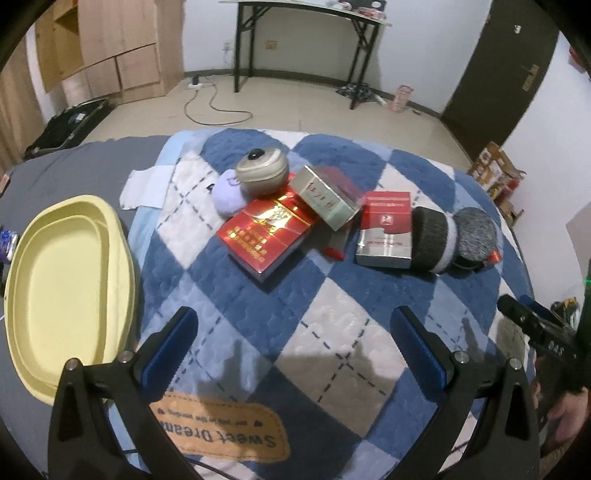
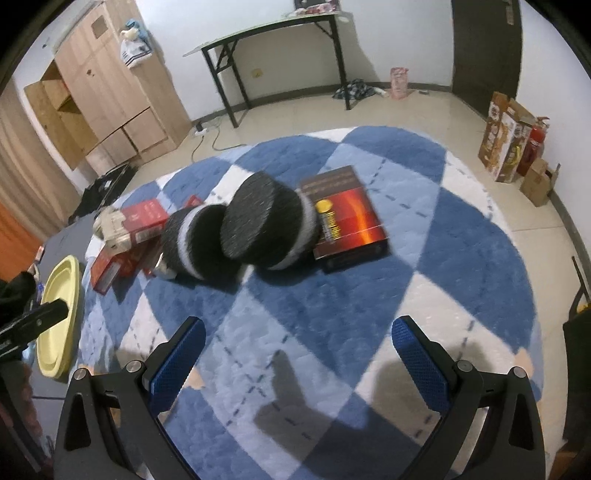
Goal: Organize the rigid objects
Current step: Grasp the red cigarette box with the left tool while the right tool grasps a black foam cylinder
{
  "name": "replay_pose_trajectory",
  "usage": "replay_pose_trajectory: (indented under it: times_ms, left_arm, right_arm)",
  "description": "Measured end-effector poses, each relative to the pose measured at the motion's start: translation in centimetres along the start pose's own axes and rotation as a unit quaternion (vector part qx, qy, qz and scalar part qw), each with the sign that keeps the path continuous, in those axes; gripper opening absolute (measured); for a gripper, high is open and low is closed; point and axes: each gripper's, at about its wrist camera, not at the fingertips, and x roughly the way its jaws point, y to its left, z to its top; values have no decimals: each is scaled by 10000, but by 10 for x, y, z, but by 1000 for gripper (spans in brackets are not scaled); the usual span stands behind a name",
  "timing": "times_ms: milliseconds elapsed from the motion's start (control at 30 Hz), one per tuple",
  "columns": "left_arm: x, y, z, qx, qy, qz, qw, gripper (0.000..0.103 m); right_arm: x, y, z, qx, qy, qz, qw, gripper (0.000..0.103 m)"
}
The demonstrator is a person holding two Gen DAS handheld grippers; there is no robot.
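On the blue and white checked blanket (image 1: pixel 332 332) lies a pile: a red and gold box (image 1: pixel 266 232), a silver-green box (image 1: pixel 327 197) leaning on it, a red and silver box (image 1: pixel 386 229), a beige round lidded jar (image 1: pixel 263 171), a lilac plush ball (image 1: pixel 229 194) and two black-and-white plush cylinders (image 1: pixel 432 240) (image 2: pixel 267 221). A dark red box (image 2: pixel 345 218) lies behind the cylinders in the right wrist view. My left gripper (image 1: pixel 293 339) hovers open in front of the pile, holding nothing. My right gripper (image 2: pixel 299 350) is open too, short of the cylinders.
A pale yellow oval tray (image 1: pixel 70 288) (image 2: pixel 61 317) sits on the grey surface left of the blanket. The other gripper's black tip (image 1: pixel 532 325) pokes in at the right. Beyond are tiled floor, a black-legged table (image 1: pixel 306 22), a wooden cabinet (image 2: pixel 99 92) and cartons (image 2: pixel 506 144).
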Motion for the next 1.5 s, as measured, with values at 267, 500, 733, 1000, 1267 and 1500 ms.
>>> replay_pose_trajectory:
  times_ms: [267, 500, 733, 1000, 1267, 1500]
  left_arm:
    - [13, 19, 23, 653, 240, -258, 9972, 103]
    - [59, 18, 32, 1553, 339, 93, 9872, 91]
    - [80, 19, 45, 1566, 293, -169, 9871, 87]
    - [94, 15, 45, 1583, 371, 10, 9867, 69]
    - [73, 11, 37, 1634, 149, -10, 9864, 59]
    - [39, 30, 30, 1208, 126, -214, 9924, 58]
  right_arm:
    - [0, 2, 5, -239, -278, 135, 9992, 102]
    - [9, 9, 24, -1044, -700, -29, 9921, 97]
    - [37, 18, 29, -1788, -591, -46, 9821, 94]
    - [65, 44, 33, -2666, -799, -151, 9604, 79]
    - [64, 44, 21, -2482, -1010, -116, 9634, 70]
    - [27, 18, 21, -1667, -1028, 180, 9805, 69]
